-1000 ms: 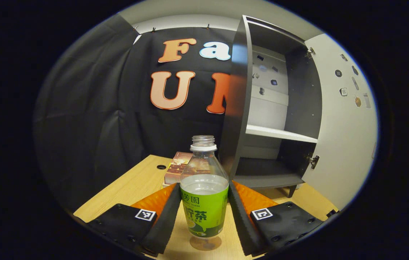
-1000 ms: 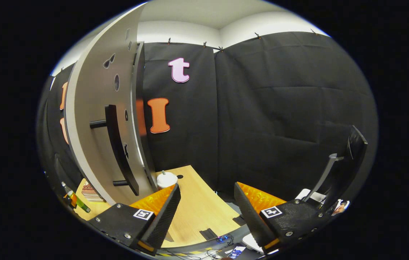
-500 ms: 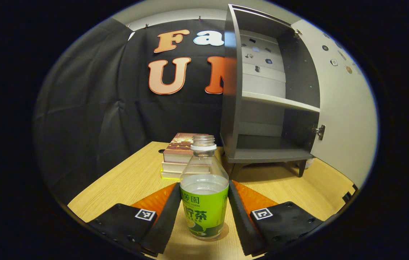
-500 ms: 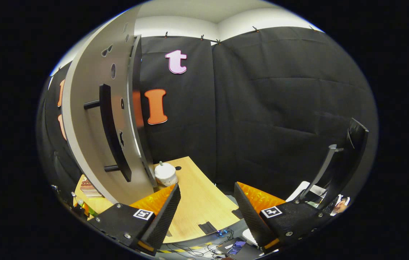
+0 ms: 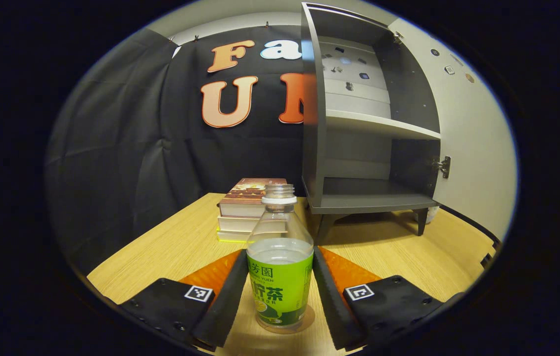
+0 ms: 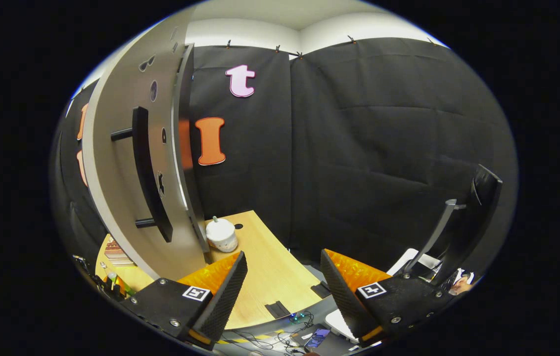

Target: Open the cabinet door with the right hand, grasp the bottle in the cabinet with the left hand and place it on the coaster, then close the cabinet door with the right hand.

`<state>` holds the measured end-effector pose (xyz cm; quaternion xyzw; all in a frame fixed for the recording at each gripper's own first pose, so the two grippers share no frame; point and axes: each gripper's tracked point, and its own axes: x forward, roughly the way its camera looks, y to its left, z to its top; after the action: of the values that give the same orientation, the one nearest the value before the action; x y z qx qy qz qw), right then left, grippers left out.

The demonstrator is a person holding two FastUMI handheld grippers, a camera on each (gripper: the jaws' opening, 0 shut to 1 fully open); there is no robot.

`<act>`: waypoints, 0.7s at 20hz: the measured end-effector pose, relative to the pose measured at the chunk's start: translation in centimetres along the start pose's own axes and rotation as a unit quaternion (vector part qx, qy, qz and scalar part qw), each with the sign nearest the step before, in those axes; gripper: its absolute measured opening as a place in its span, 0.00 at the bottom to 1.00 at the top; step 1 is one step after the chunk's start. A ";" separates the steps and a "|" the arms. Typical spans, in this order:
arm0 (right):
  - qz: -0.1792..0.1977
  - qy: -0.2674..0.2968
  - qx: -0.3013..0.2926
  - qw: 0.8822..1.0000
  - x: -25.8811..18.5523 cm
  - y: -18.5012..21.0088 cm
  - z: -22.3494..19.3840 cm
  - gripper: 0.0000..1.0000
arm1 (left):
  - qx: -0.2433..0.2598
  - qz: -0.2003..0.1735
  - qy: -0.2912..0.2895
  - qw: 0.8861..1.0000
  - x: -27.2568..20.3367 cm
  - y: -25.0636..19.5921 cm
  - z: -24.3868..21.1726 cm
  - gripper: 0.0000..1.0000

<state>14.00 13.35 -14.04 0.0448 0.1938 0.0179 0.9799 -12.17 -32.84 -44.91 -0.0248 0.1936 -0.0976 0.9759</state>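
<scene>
A clear capless bottle (image 5: 280, 277) with a green label stands upright between the fingers (image 5: 225, 296) of my left gripper (image 5: 280, 301), which is shut on its labelled body. Its base is down at the wooden tabletop (image 5: 181, 247), and I cannot tell what lies under it. Beyond it the grey cabinet (image 5: 369, 198) stands with bare shelves, its pale door (image 5: 473, 148) swung wide to the right. In the right gripper view my right gripper (image 6: 282, 291) is open and holds nothing. It is right of the door's outer face (image 6: 112, 198) and apart from the dark bar handle (image 6: 147, 173).
A stack of books (image 5: 248, 207) lies on the table left of the cabinet. A small white round jar (image 6: 220, 235) sits by the door's foot. A dark chair (image 6: 468, 222) stands off the table's right end, with cables and devices (image 6: 309, 336) on the floor.
The left gripper has drawn back from the cabinet and lowered the bottle to the tabletop. The right gripper has drifted slightly and stays open; the door stays open.
</scene>
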 end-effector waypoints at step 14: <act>0.020 0.048 0.010 0.999 0.4 1.4 -3.2 0.93 | 0.009 -0.001 0.023 1.000 -1.7 -0.3 -0.7 0.84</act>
<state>13.14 15.01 -17.03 0.0570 0.2396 0.0375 0.9685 -14.03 -32.78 -44.88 -0.0144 0.2151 -0.1009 0.9713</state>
